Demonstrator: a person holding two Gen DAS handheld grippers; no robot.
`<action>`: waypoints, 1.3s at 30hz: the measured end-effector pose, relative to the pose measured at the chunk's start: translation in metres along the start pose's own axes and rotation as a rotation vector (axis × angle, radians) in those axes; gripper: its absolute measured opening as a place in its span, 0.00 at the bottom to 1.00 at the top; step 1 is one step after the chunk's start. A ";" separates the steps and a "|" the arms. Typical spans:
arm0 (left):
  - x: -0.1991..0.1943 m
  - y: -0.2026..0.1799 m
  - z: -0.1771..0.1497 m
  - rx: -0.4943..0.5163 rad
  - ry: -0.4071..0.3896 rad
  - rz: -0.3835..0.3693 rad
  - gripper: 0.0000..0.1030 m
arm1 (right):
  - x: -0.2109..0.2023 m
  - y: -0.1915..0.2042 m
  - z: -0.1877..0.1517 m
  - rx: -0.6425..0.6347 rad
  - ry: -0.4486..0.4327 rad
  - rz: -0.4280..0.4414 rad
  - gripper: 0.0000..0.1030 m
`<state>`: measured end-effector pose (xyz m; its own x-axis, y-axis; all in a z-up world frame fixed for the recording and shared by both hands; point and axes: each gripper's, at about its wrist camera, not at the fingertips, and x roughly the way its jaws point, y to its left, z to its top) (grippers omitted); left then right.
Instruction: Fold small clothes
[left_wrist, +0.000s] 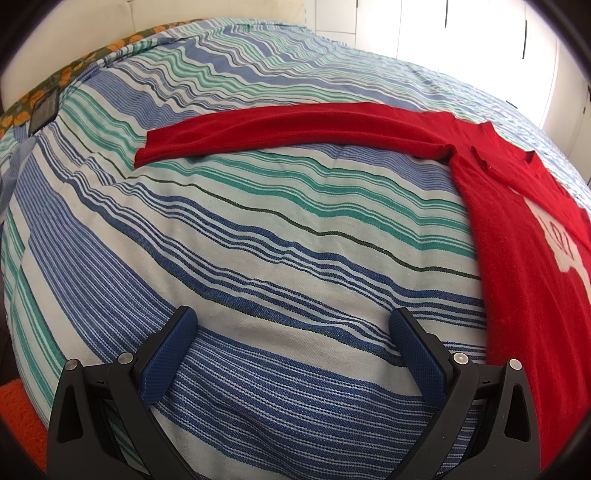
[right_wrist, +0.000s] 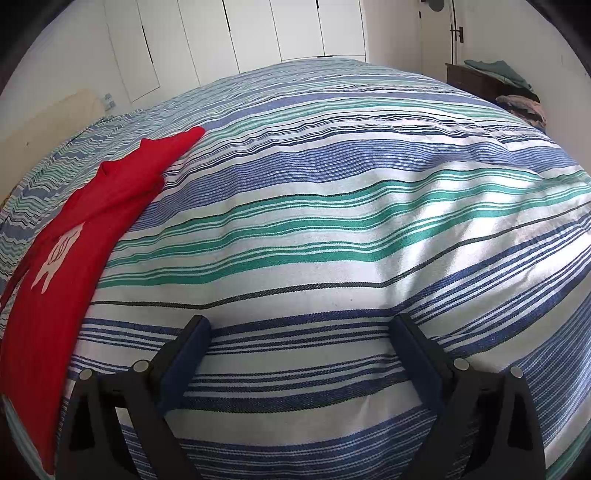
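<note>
The sweater (left_wrist: 517, 229) is bright red, and its long sleeve (left_wrist: 280, 129) has the same red. On the front there is a white figure (right_wrist: 59, 254) with thin red lines inside it. The bedspread (left_wrist: 280, 236) has a white ground with wavy stripes: dark blue, lighter blue, green, and some very thin black lines. At the far edge lies a cloth (left_wrist: 74, 70) in olive green with orange shapes. The left gripper (left_wrist: 295, 323) has a black body and blue textured pads (left_wrist: 173, 354); the right gripper (right_wrist: 301, 328) is black with dark blue pads (right_wrist: 184, 362). The cupboard doors (right_wrist: 229, 33) are white. The cabinet (right_wrist: 476, 79) in the corner is dark brown.
</note>
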<state>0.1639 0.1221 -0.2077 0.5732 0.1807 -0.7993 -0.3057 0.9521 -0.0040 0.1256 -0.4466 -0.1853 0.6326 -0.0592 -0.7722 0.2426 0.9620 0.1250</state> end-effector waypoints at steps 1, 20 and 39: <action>0.000 0.000 0.000 0.000 0.000 0.000 1.00 | 0.000 0.000 0.000 0.000 0.000 0.000 0.94; 0.000 -0.001 0.000 0.001 0.000 0.001 1.00 | 0.000 0.000 0.000 -0.001 0.000 0.000 0.94; -0.016 0.024 0.026 -0.115 0.068 -0.181 0.99 | -0.001 -0.001 0.000 -0.002 0.000 0.000 0.95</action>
<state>0.1671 0.1480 -0.1792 0.5749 -0.0114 -0.8181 -0.2895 0.9324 -0.2164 0.1254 -0.4475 -0.1847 0.6325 -0.0594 -0.7723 0.2416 0.9625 0.1238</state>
